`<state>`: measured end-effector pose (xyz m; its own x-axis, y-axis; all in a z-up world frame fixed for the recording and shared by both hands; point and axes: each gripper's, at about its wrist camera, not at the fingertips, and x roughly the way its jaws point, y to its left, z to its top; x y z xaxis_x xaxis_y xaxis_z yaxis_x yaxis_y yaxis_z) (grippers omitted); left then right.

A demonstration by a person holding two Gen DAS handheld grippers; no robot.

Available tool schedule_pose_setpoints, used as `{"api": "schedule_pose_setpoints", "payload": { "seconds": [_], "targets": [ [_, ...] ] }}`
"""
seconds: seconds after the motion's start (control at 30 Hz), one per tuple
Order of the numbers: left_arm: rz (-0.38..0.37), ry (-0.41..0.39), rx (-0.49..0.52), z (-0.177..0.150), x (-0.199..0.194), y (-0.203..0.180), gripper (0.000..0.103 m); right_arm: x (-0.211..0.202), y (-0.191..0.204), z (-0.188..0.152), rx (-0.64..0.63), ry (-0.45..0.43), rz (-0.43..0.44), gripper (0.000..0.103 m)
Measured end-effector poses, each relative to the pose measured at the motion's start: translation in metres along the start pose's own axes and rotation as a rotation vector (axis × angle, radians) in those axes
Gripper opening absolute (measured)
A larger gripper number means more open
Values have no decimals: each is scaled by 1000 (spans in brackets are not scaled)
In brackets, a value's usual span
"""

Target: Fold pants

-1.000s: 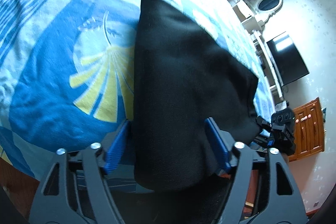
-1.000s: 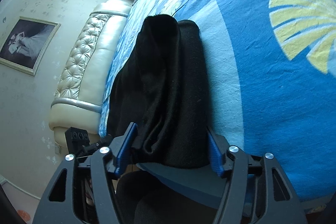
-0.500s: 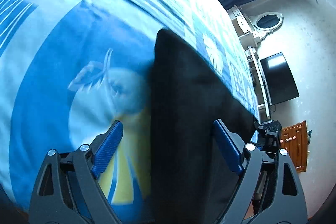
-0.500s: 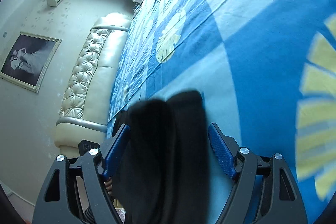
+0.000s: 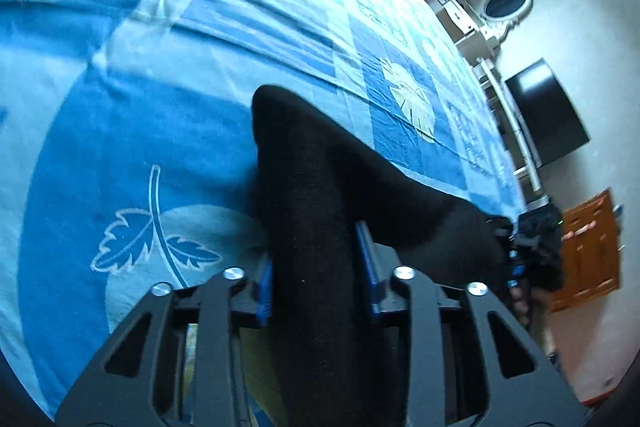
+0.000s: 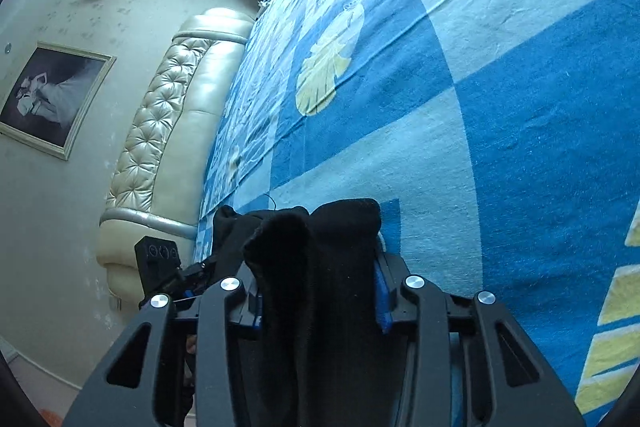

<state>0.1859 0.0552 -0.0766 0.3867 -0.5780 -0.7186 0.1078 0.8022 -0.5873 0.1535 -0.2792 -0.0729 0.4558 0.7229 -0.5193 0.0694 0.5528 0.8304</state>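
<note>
Black pants (image 5: 320,187) hang bunched between my two grippers above a bed with a blue patterned cover (image 5: 140,131). My left gripper (image 5: 316,267) is shut on one end of the pants, its blue pads pressed against the cloth. My right gripper (image 6: 318,291) is shut on the other end of the pants (image 6: 320,251), which stand up in folds between the pads. The right gripper (image 5: 520,251) shows at the far end of the cloth in the left wrist view. The left gripper (image 6: 160,263) shows at the left in the right wrist view.
The bed cover (image 6: 480,107) fills most of both views. A padded cream headboard (image 6: 168,131) and a framed picture (image 6: 48,99) are on the left wall. A dark TV (image 5: 548,115), white shelves (image 5: 472,23) and a wooden cabinet (image 5: 588,247) stand on the right.
Both grippers have closed from wide open onto the pants. Both views have swung up and forward over the bed, and the cloth now stands bunched between the pads.
</note>
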Motion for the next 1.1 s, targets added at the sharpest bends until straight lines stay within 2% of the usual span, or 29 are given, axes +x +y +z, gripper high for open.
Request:
{"api": "schedule_pose_setpoints", "payload": {
  "seconds": [0.1,0.3,0.73,0.97,1.1],
  "targets": [
    [36,-14,35,3,-4,-9,22,-2,6,0,-13,-24,12,36],
    [103,-52,68,16,-8,-20,20,2,15,12,-29,-56,36,35],
    [251,-88,120,89,11,-24,20,38,39,75,-59,-95,22,35],
    [293,-52,96,99,33,-8,24,55,9,83,29,-71,-7,35],
    [311,-60,125,94,37,-8,27,61,-9,83,89,-60,27,34]
  ]
}}
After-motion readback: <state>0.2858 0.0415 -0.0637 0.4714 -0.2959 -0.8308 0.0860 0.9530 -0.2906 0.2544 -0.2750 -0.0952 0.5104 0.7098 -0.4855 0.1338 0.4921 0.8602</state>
